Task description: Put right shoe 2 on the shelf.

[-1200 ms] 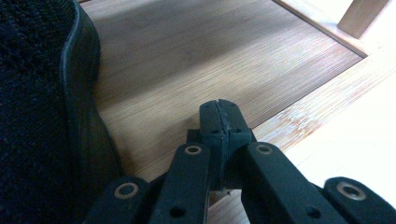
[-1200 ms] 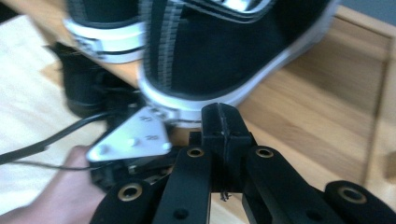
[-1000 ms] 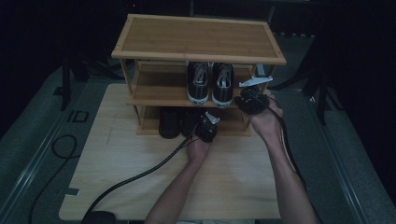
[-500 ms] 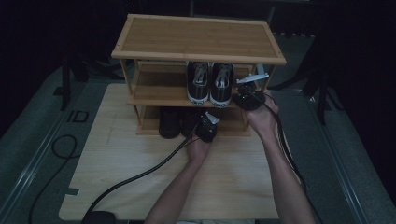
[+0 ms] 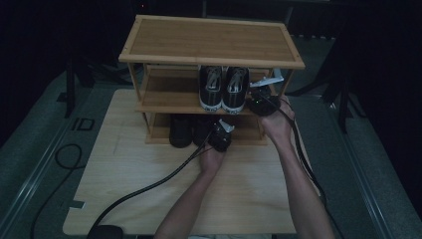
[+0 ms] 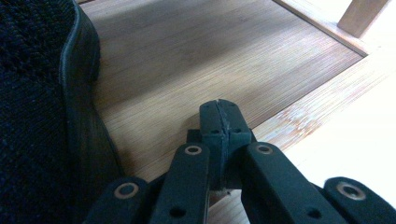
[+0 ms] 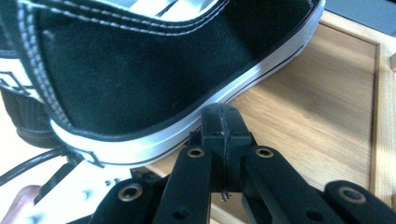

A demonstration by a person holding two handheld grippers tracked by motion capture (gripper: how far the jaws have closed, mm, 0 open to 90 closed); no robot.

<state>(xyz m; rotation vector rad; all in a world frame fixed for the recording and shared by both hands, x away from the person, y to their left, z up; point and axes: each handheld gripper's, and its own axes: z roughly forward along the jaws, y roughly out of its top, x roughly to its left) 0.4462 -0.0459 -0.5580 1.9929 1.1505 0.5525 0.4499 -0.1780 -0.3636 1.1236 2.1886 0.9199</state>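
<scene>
A pair of black canvas sneakers [image 5: 222, 89] with white soles stands on the middle shelf of a bamboo shoe rack [image 5: 211, 39]. Dark shoes [image 5: 181, 130] sit on the bottom shelf. My right gripper [image 5: 258, 102] is at the middle shelf's right end, just right of the sneakers. Its jaws are shut and empty [image 7: 222, 122], with the tip right by the right sneaker's white sole [image 7: 154, 140]; I cannot tell whether it touches. My left gripper [image 5: 220, 135] is at the front of the bottom shelf, shut and empty [image 6: 219, 116], with a dark shoe [image 6: 42, 102] to its left.
The rack stands at the back of a light wooden table [image 5: 149, 199]. Bare shelf boards lie ahead of both jaws [image 6: 187, 56] [image 7: 308, 102]. Black cables [image 5: 149, 186] trail from the grippers across the table. The rack's right post [image 6: 362, 16] stands beyond the left gripper.
My right gripper has edged slightly left, closer to the sneakers. The left gripper has stayed in place.
</scene>
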